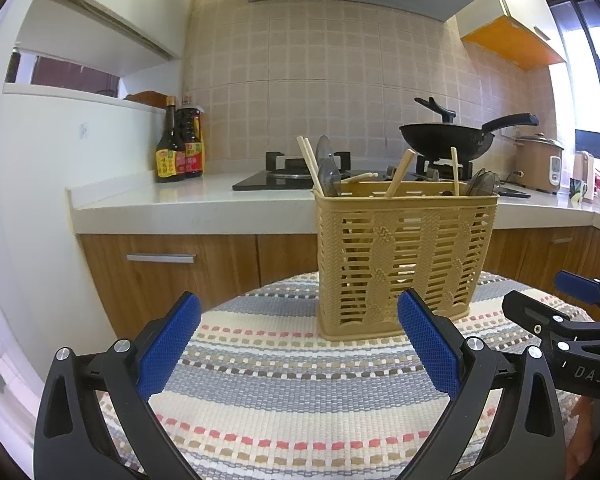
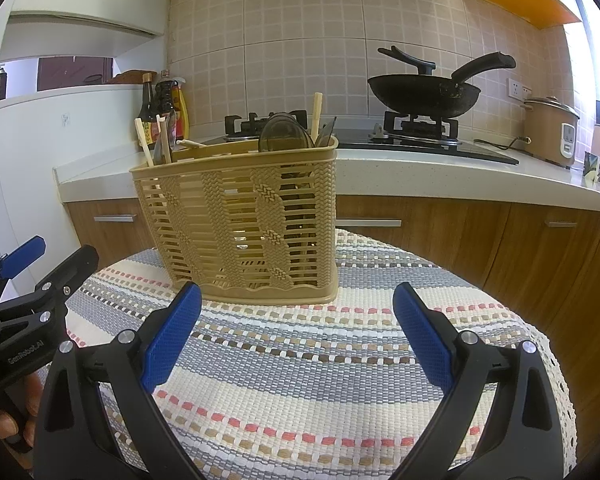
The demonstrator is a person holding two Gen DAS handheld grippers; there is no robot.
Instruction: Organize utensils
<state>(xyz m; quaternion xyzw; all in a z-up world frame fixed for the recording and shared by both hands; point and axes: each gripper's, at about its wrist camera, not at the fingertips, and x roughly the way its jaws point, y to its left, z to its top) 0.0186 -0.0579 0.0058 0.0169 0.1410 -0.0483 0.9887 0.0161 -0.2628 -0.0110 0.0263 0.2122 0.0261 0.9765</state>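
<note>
Left claw: my left claw [image 1: 299,334] is spread wide with nothing between its blue textured pads [image 1: 428,338], hanging low over the desk [image 1: 260,400] with its striped woven cloth.
Right claw: my right claw [image 2: 297,330] is likewise gaping and empty; in the left view it shows at about 3 o'clock, beside the left one.
Task's thing: the tan plastic slotted utensil basket [image 1: 404,264] stands upright on the cloth at 12 o'clock from my left claw, slightly toward 1; from my right claw it sits at about 11 o'clock.
Contents: pale wooden chopsticks [image 1: 399,174] lean at odd angles out of the top, and dark translucent spoons [image 1: 329,176] stand among them; which compartment each sits in I cannot tell.
Loose items: I see no utensils lying on the cloth in either view.
Step in hand: I judge this as a pause with both claws free, either before sorting or with the filling done.
Next move: if sorting remains, I would reach up and over the rim at 12 o'clock, pinch one leaning chopstick near its top, and lift it straight without tipping the light basket.
</note>
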